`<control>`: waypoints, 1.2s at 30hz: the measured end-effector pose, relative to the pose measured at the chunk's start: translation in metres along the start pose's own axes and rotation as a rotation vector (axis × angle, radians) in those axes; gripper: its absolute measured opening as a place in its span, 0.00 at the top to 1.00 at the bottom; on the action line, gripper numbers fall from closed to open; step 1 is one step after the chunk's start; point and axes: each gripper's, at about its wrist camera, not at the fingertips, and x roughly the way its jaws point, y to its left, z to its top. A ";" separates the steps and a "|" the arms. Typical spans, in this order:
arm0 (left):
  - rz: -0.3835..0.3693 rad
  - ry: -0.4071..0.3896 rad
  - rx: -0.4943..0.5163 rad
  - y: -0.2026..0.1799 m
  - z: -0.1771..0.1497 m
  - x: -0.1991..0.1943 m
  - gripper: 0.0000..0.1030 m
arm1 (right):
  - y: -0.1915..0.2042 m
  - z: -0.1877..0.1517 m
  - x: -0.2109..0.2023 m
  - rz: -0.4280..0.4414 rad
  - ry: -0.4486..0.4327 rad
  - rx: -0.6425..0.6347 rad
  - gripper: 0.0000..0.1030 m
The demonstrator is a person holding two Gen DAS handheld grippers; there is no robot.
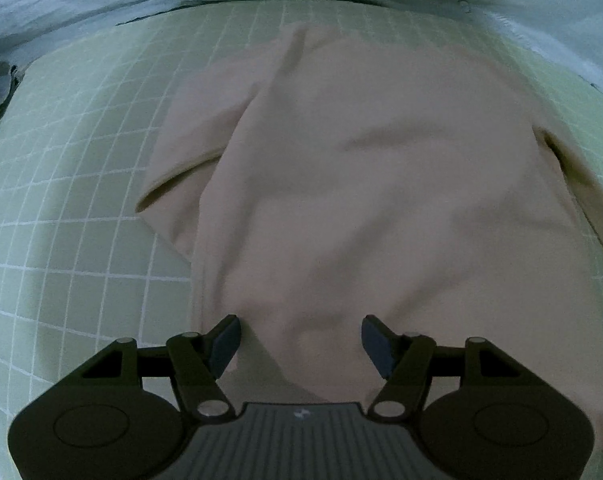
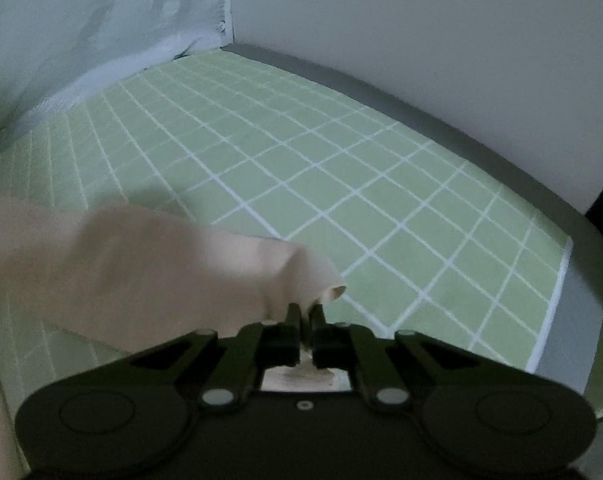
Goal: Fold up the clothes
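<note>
Garment: your beige T-shirt [image 1: 373, 184] lies spread flat on the green checked sheet [image 1: 61, 208] of the bed, neck end far from you, hem end under your left claw [image 1: 299, 340].
Long axis: runs straight away from the left claw, toward the pale carrot-print cloth [image 1: 101, 4] at the far edge.
Left sleeve: sticks out to the side, flat on the sheet, not yet folded in.
Left claw: stands wide apart over the hem, blue pads [image 1: 225, 344] astride the cloth and pressing nothing; it points steeply down.
Right claw [image 2: 304, 312]: clamped tight on a bunched edge of the shirt, a small tip of fabric poking out past the fingers.
Right side lift: the pinched cloth rises off the sheet into a ridge toward the left of the right wrist view.
Nearer hand: your right already has the cloth; the fold likely carries across the long axis, toward the left hand's side.
Watch: thin pinch, may slip.
</note>
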 end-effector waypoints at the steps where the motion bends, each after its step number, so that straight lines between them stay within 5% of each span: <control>1: -0.004 -0.003 0.002 0.000 0.000 -0.001 0.34 | 0.000 -0.003 -0.001 -0.002 0.000 -0.001 0.95; 16: -0.040 0.002 0.012 0.005 -0.004 -0.003 0.34 | -0.001 -0.019 -0.018 -0.022 0.031 -0.033 0.93; 20: -0.027 0.002 -0.013 -0.001 0.001 -0.003 0.34 | 0.003 -0.012 -0.023 -0.053 0.008 -0.044 0.58; 25: -0.011 0.005 -0.011 -0.010 0.002 0.000 0.30 | 0.022 0.008 -0.030 -0.041 -0.079 -0.093 0.39; 31: -0.016 -0.030 -0.040 -0.003 -0.001 -0.010 0.30 | 0.071 0.024 -0.024 0.146 -0.097 -0.192 0.17; 36: 0.002 -0.163 -0.179 0.026 -0.016 -0.041 0.30 | 0.127 0.005 -0.034 0.344 -0.075 -0.388 0.02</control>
